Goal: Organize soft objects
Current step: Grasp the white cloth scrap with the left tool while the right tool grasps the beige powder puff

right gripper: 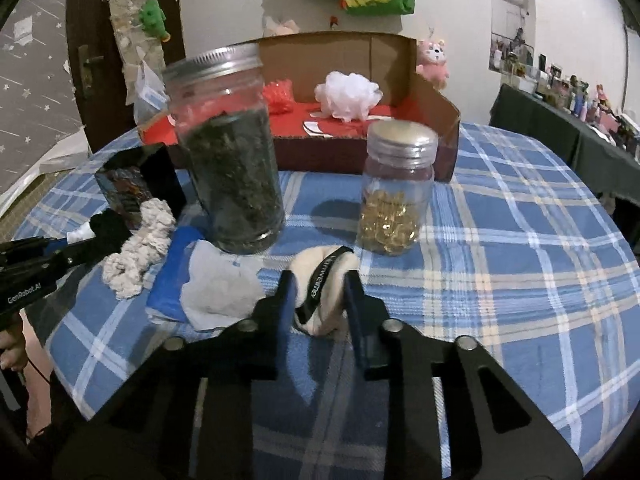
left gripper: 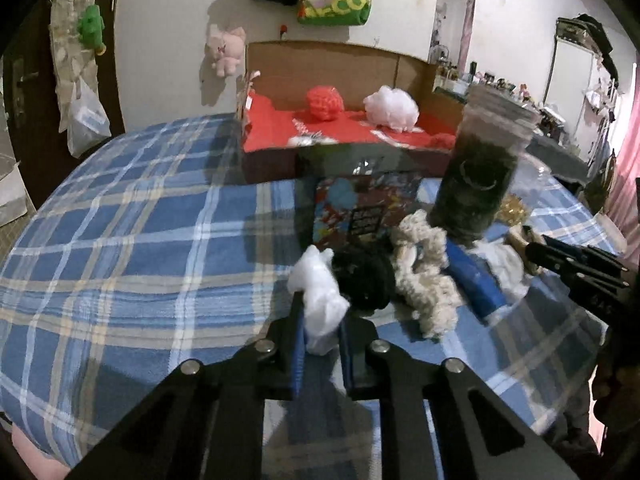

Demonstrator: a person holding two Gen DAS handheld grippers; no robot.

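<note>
My left gripper (left gripper: 320, 314) is shut on a white fluffy soft piece (left gripper: 318, 292) that sticks up between its blue pads. Beside it lie a black scrunchie (left gripper: 364, 276) and a cream knitted scrunchie (left gripper: 424, 276). In the right wrist view my right gripper (right gripper: 319, 286) is shut on a cream puff with a black strap (right gripper: 320, 292), which rests on the blue plaid cloth (right gripper: 500, 260). Behind stands a cardboard box with red lining (right gripper: 440, 120), holding a white mesh pouf (right gripper: 348, 96) and a red pouf (right gripper: 278, 96).
A tall jar of dark herbs (right gripper: 232, 160) and a small jar of gold beads (right gripper: 396, 192) stand in front of the box. A white tissue (right gripper: 220, 292) lies on a blue flat item (right gripper: 172, 276). A colourful packet (left gripper: 352, 208) stands behind the scrunchies. Plush toys hang on the wall.
</note>
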